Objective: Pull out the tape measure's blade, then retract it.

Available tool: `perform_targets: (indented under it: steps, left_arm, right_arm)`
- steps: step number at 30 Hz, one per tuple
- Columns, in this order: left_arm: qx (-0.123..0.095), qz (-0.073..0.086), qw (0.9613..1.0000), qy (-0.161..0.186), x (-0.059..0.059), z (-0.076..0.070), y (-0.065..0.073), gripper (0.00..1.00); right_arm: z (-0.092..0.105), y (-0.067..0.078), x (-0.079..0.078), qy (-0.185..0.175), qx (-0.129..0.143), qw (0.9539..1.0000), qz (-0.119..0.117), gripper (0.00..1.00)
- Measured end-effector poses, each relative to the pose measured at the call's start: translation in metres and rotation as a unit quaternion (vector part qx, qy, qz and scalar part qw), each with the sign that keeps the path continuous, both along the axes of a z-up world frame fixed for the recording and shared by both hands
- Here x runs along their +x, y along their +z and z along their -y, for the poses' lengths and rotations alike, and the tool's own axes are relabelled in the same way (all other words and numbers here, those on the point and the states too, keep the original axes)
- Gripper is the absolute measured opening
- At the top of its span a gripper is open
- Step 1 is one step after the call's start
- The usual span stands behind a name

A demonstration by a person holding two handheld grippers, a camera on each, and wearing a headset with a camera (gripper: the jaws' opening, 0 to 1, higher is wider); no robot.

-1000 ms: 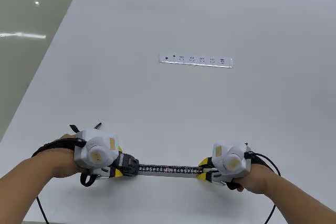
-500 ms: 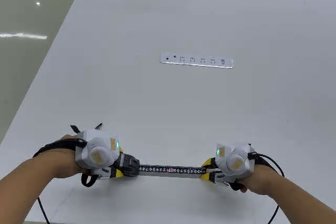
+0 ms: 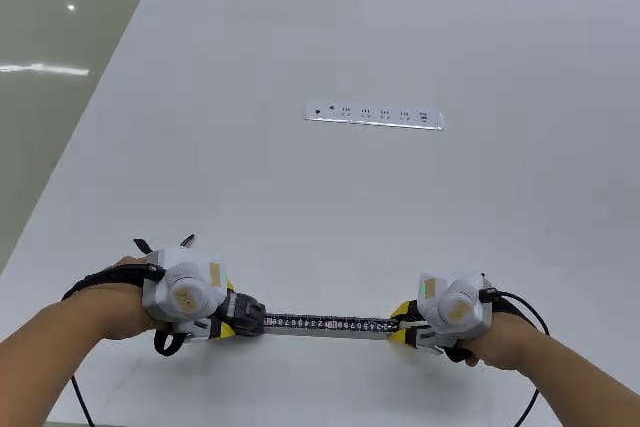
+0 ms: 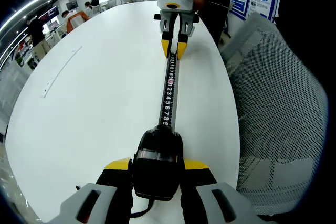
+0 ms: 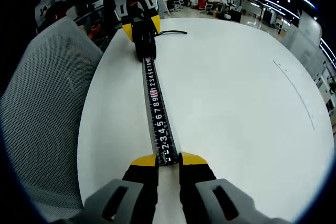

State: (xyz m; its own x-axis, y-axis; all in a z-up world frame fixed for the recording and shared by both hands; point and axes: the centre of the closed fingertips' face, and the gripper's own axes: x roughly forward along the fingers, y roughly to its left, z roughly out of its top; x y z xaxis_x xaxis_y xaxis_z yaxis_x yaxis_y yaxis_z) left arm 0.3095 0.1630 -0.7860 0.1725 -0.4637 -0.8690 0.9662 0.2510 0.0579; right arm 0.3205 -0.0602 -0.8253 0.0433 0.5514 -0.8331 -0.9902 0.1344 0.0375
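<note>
The black tape measure case (image 4: 157, 161) sits between the yellow-tipped fingers of my left gripper (image 4: 157, 169), which is shut on it. Its numbered blade (image 4: 169, 95) runs flat over the white table to my right gripper (image 4: 174, 45). In the right gripper view the blade (image 5: 156, 116) ends between the yellow tips of my right gripper (image 5: 168, 160), shut on the blade's end, with the case (image 5: 142, 38) far ahead. From the head view, the left gripper (image 3: 228, 322) holds the case (image 3: 245, 315) at lower left, the blade (image 3: 325, 325) spans to the right gripper (image 3: 402, 325).
A white power strip (image 3: 374, 115) lies mid-table, well beyond the grippers. The table's near edge (image 3: 300, 412) is close below the blade. A grey mesh chair (image 4: 273, 124) stands beside that edge. A black cable (image 5: 170, 33) trails near the left gripper.
My right gripper has moved to the right along the table, drawing more blade out of the case. The left gripper and case have stayed in place.
</note>
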Motion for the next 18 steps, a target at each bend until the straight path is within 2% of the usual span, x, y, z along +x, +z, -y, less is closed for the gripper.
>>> perform_targets:
  steps: [18]
  left_arm:
    - [0.0,0.0,1.0,0.001,0.0,0.0,0.0,0.31]
  right_arm:
    - [0.014,0.001,0.002,0.0,-0.007,1.0,0.001,0.13]
